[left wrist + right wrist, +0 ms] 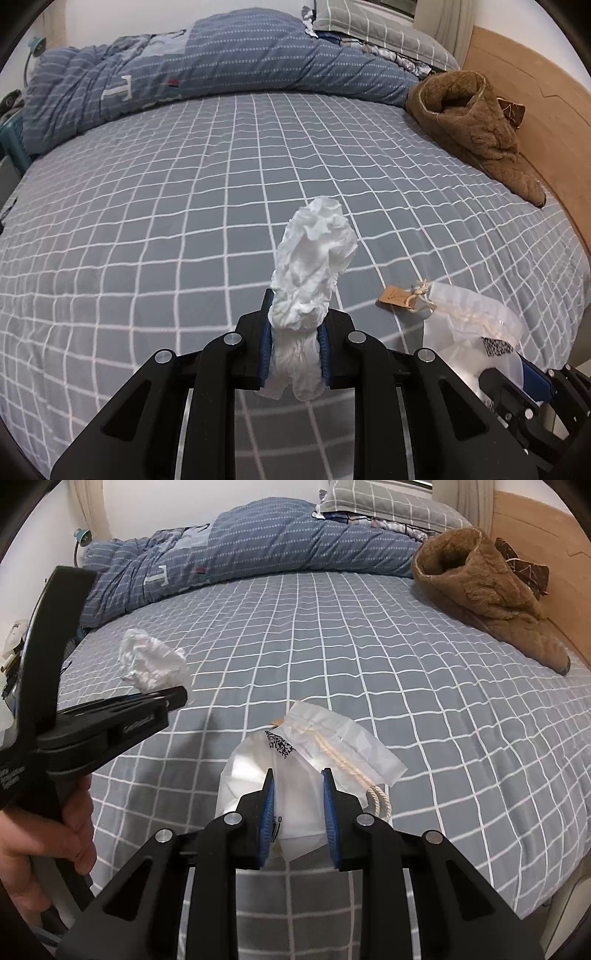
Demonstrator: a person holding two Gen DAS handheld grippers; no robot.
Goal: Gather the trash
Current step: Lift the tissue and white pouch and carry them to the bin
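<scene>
**Two light pieces of trash in the tongs, both above the bed**

Landmark: the bed (pixel 147 221), grey checked sheet.

Left tongs (pixel 295 325): closed on a crumpled white tissue (pixel 314 258). The pads pinch it low down; most of the wad stands free above the tips, and a short tail hangs below. Seen from the right wrist, the tissue is clear of the bed, over its left part.

Right tongs (pixel 298 801): closed on a frosted plastic bag (pixel 306 753) with a cord drawstring (pixel 354 771) and a brown paper tag (pixel 395 297). The pads press a fold near the bag's lower end. The rest fans out forward, over the near part of the bed. Whether its far edge touches the sheet, I cannot tell.

Handling, judged:
- Tissue: almost weightless, soft, squashes fully. It will not slip, but it could tear or shed. The pinch across the thick middle looks sound.
- Bag: light, thin, slick film. It can slide out of a flat pinch. A gathered fold, or the drawstring neck where the film bunches, gives the better hold.
- Dangling cord and tag may snag on the brown fleece garment (pixel 476 125) at the bed's far right edge if swung that way.
</scene>
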